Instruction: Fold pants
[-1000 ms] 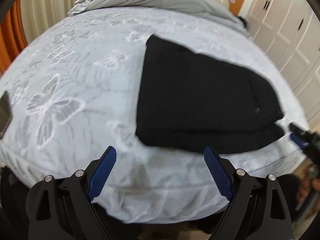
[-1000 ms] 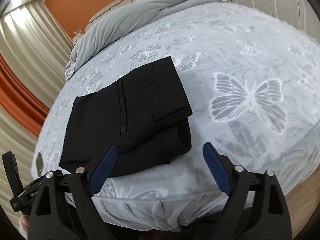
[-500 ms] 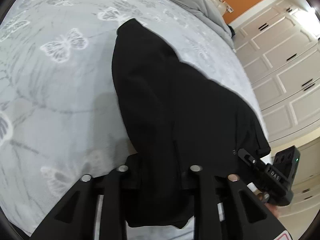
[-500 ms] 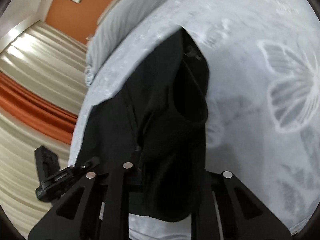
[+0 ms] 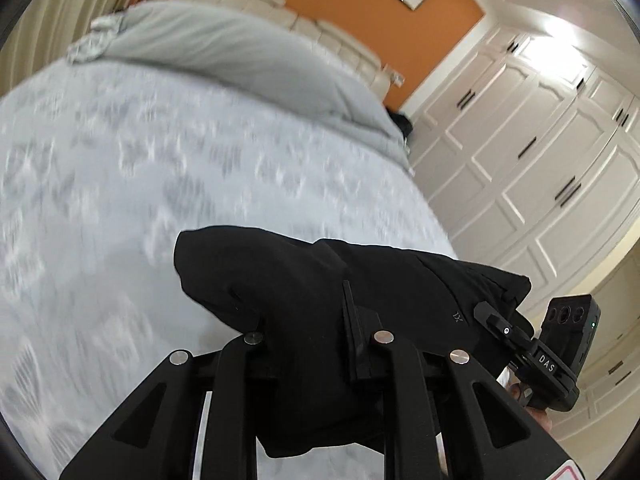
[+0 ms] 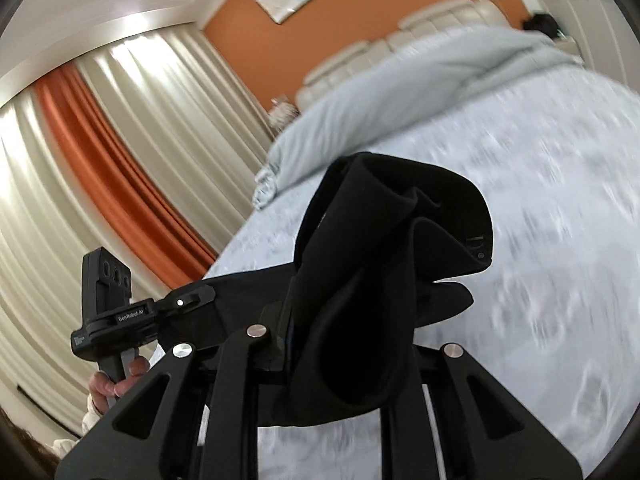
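The folded black pants (image 5: 304, 296) hang bunched between both grippers, lifted off the bed. My left gripper (image 5: 316, 344) is shut on their left end; its fingertips are hidden in the cloth. My right gripper (image 6: 336, 340) is shut on the right end of the pants (image 6: 384, 264), which drape over its fingers. The right gripper also shows in the left wrist view (image 5: 520, 340), and the left gripper in the right wrist view (image 6: 160, 308).
The bed with a grey butterfly-print cover (image 5: 120, 184) lies below and ahead. A grey duvet (image 5: 224, 48) is heaped at the headboard. White wardrobe doors (image 5: 540, 168) stand on the right, curtains (image 6: 100, 160) on the left.
Both grippers have lifted the folded pants off the bed and tilted upward. A second ago both were open in front of the pants lying flat.
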The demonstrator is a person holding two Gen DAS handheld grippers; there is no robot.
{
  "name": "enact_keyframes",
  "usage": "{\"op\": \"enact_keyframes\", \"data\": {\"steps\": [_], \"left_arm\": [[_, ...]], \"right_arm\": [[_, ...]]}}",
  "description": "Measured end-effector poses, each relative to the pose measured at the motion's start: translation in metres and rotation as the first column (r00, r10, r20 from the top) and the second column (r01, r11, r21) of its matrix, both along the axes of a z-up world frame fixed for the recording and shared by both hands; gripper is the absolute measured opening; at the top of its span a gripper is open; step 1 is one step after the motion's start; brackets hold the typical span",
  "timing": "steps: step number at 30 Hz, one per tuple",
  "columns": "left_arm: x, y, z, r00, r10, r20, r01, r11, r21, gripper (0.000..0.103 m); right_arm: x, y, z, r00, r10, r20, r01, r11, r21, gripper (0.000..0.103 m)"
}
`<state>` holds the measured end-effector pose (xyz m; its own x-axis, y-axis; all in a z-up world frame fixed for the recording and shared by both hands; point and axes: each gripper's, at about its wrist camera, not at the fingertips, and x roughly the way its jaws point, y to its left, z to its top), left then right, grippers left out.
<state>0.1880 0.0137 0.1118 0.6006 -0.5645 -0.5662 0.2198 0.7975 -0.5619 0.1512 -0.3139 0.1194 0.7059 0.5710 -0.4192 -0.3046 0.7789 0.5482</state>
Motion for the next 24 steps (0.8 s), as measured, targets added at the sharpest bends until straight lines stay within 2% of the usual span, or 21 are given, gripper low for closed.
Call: {"op": "enact_keyframes", "data": {"steps": [4,9,12,14,17,18,19,20,21,22,23,24], "left_arm": [[0.042,0.013,0.032,0.996,0.030,0.084,-0.033,0.999,0.029,0.016],[0.109,0.016,0.055,0.981,0.042,0.191,-0.059,0.995,0.082,0.016],[0.154,0.012,0.054,0.970,0.028,0.243,-0.056,0.993,0.108,0.017],[0.187,0.011,0.043,0.963,0.023,0.267,-0.055,0.992,0.112,0.018],[0.226,0.008,0.010,0.963,0.024,0.270,-0.057,0.992,0.115,0.020],[0.242,0.007,-0.010,0.966,0.019,0.256,-0.053,0.991,0.126,0.021],[0.252,0.006,-0.029,0.971,0.020,0.240,-0.055,0.988,0.142,0.026],[0.267,0.003,-0.062,0.980,0.020,0.199,-0.054,0.985,0.166,0.026],[0.277,0.002,-0.086,0.988,0.021,0.154,-0.051,0.980,0.193,0.027],[0.284,0.002,-0.113,0.995,0.031,0.093,-0.052,0.973,0.224,0.030],[0.290,0.004,-0.145,0.999,0.048,0.014,-0.050,0.965,0.257,0.033],[0.292,0.011,-0.180,0.994,0.072,-0.088,-0.046,0.963,0.267,0.035]], "right_arm": [[0.051,0.016,0.020,0.996,0.007,0.086,-0.007,1.000,0.004,0.016],[0.115,0.021,0.023,0.986,-0.027,0.166,0.021,0.999,0.037,0.016],[0.150,0.021,0.014,0.975,-0.060,0.213,0.053,0.998,0.041,0.016],[0.179,0.018,0.002,0.970,-0.082,0.229,0.075,0.996,0.041,0.016],[0.212,0.014,-0.035,0.972,-0.111,0.207,0.107,0.994,0.031,0.016],[0.224,0.012,-0.051,0.975,-0.118,0.187,0.116,0.993,0.021,0.017],[0.240,0.009,-0.081,0.983,-0.128,0.133,0.130,0.992,-0.004,0.018],[0.249,0.009,-0.101,0.987,-0.136,0.083,0.138,0.990,-0.023,0.023],[0.263,0.006,-0.138,0.988,-0.151,-0.037,0.148,0.987,-0.066,0.028],[0.271,0.003,-0.162,0.978,-0.162,-0.130,0.149,0.983,-0.102,0.031],[0.273,-0.003,-0.185,0.960,-0.178,-0.217,0.151,0.979,-0.137,0.031],[0.264,-0.014,-0.204,0.947,-0.184,-0.262,0.155,0.979,-0.129,0.035]]}}
